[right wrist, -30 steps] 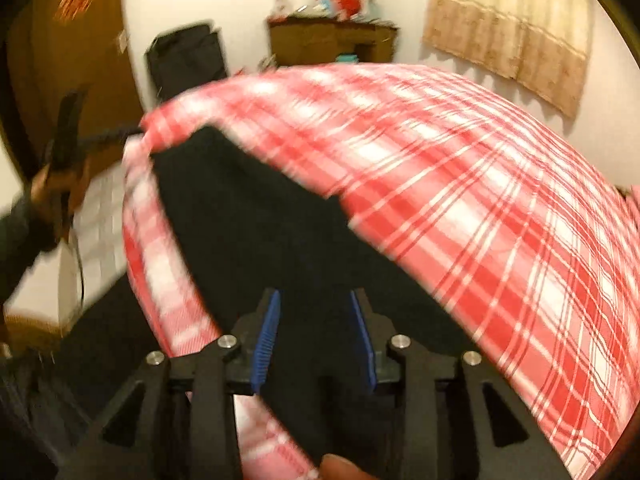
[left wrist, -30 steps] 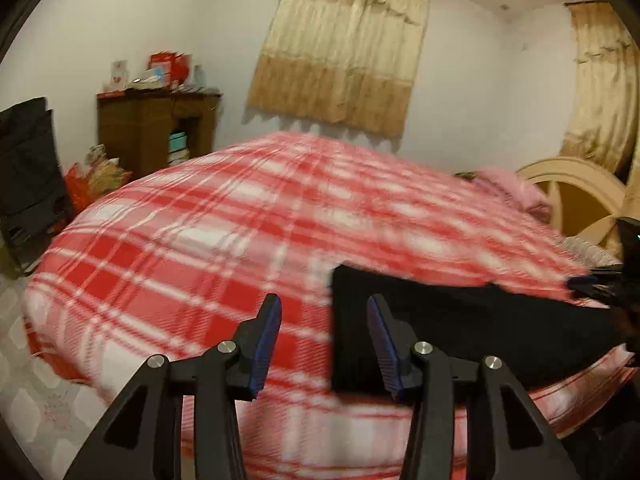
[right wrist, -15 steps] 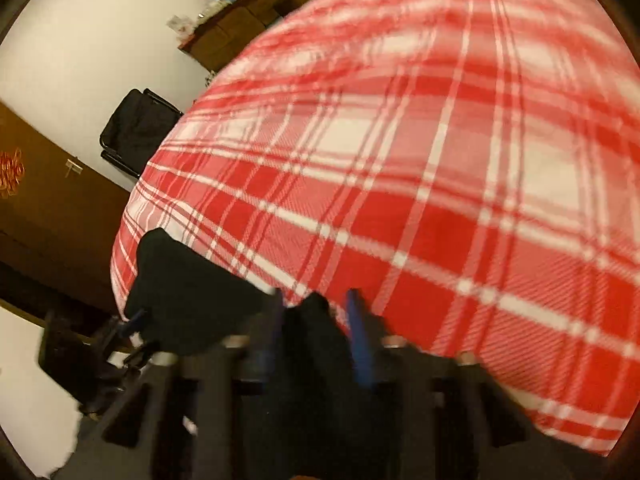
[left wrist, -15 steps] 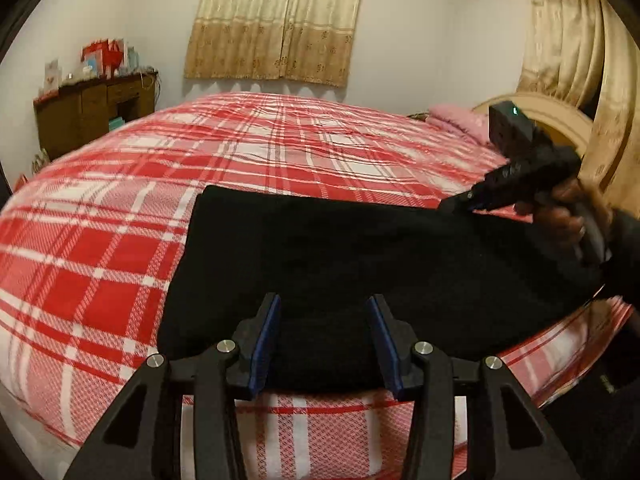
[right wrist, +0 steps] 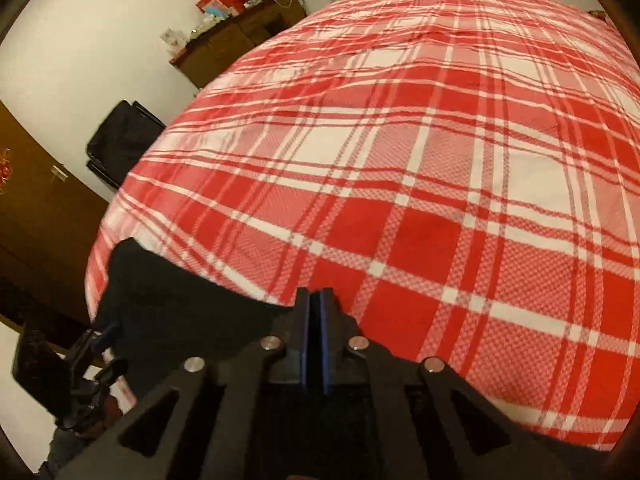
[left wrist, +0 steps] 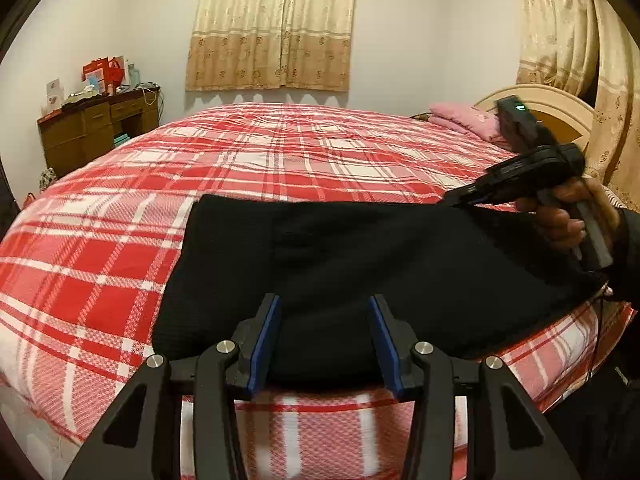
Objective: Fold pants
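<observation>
The black pants (left wrist: 360,264) lie spread along the near edge of the bed with the red plaid cover (left wrist: 280,152). My left gripper (left wrist: 324,344) is open, its blue pads on either side of the pants' near edge without closing on it. My right gripper (right wrist: 314,336) is shut on the far right edge of the pants (right wrist: 172,308) and lifts it slightly; in the left wrist view it shows at the right (left wrist: 460,200), held by a hand. In the right wrist view the left gripper (right wrist: 100,344) appears at the lower left.
A wooden desk (left wrist: 96,128) with clutter stands at the far left wall. A pink pillow (left wrist: 464,120) and a cream headboard (left wrist: 560,108) are at the right. A black chair (right wrist: 120,144) stands beside the bed. Curtains (left wrist: 272,24) hang on the back wall.
My right gripper has closed on the pants' edge. My left gripper swung from the bed's left side to face the pants and moved up to their near edge.
</observation>
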`<state>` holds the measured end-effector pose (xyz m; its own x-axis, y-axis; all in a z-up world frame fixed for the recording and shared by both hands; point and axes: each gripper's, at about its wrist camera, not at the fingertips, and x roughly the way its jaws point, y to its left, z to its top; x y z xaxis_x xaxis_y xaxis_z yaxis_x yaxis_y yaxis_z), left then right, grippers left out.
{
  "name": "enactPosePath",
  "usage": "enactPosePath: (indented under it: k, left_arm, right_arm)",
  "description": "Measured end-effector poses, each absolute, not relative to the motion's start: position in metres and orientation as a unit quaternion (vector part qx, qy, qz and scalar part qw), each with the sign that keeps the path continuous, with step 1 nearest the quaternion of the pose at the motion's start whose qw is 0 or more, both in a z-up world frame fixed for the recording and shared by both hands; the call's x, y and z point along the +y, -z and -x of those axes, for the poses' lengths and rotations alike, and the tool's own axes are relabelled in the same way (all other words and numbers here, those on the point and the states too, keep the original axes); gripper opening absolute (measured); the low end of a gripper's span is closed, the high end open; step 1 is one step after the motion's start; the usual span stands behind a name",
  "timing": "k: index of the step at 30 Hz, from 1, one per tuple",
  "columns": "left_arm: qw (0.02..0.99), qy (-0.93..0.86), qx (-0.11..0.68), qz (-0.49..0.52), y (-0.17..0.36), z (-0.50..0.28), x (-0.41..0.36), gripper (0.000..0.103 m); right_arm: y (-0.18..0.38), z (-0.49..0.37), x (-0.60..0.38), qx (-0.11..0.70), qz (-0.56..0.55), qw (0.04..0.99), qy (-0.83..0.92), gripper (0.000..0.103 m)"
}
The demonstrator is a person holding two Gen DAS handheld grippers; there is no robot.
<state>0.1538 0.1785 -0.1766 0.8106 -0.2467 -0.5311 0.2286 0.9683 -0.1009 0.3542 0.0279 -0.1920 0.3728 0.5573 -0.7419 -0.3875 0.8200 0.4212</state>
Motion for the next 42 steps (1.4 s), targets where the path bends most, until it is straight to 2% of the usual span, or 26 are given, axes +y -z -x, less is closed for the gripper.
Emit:
enactPosePath:
  k: [1,3,4,6,14,18,24,29,32,34,37,39,40,41,42]
  left_arm:
    - [0.952,0.126,0.278,0.01,0.171,-0.152,0.173,0.047]
    - [0.953,0.141,0.268,-0.001,0.16,-0.15,0.16,0.049]
    - [0.953,0.151,0.264,-0.007,0.155,-0.149,0.151,0.051]
    - [0.951,0.174,0.257,-0.017,0.145,-0.147,0.13,0.064]
    - [0.914,0.301,0.263,-0.065,0.144,-0.157,0.014,0.064]
    - [0.889,0.365,0.258,-0.102,0.143,-0.158,-0.06,0.064]
    - [0.851,0.428,0.272,-0.139,0.152,-0.159,-0.141,0.064]
    - [0.842,0.429,0.284,-0.161,0.16,-0.162,-0.173,0.064]
    - [0.841,0.422,0.296,-0.165,0.168,-0.168,-0.18,0.06]
    - [0.835,0.426,0.31,-0.158,0.175,-0.171,-0.182,0.054]
    - [0.834,0.425,0.311,-0.163,0.181,-0.167,-0.183,0.053]
    - [0.835,0.426,0.308,-0.165,0.183,-0.165,-0.184,0.052]
    - [0.835,0.426,0.307,-0.165,0.183,-0.165,-0.183,0.05]
    - [0.835,0.425,0.308,-0.165,0.183,-0.166,-0.183,0.042]
    - [0.835,0.425,0.309,-0.165,0.182,-0.168,-0.184,0.033]
  right_arm:
    - [0.187,-0.35,0.021,0.479,-0.095,0.823,-0.289,0.017]
    - [0.174,-0.336,-0.003,0.468,-0.108,0.83,-0.285,0.062]
    - [0.166,-0.327,-0.019,0.46,-0.113,0.835,-0.281,0.063]
    - [0.152,-0.308,-0.057,0.449,-0.112,0.847,-0.263,0.063]
    - [0.093,-0.181,-0.278,0.39,-0.137,0.908,-0.069,0.063]
    - [0.08,-0.096,-0.382,0.358,-0.217,0.907,0.052,0.063]
    - [0.09,-0.03,-0.411,0.344,-0.252,0.899,0.102,0.061]
    - [0.105,-0.018,-0.442,0.322,-0.303,0.892,0.096,0.057]
    - [0.097,-0.024,-0.457,0.298,-0.287,0.902,0.12,0.055]
    - [0.098,-0.042,-0.469,0.31,-0.277,0.9,0.129,0.055]
    - [0.116,-0.073,-0.481,0.364,-0.282,0.883,0.091,0.055]
    - [0.128,-0.085,-0.478,0.388,-0.28,0.875,0.074,0.048]
    - [0.131,-0.087,-0.475,0.394,-0.27,0.875,0.072,0.026]
    - [0.133,-0.087,-0.473,0.396,-0.259,0.877,0.078,0.016]
    - [0.13,-0.087,-0.47,0.392,-0.246,0.883,0.082,0.015]
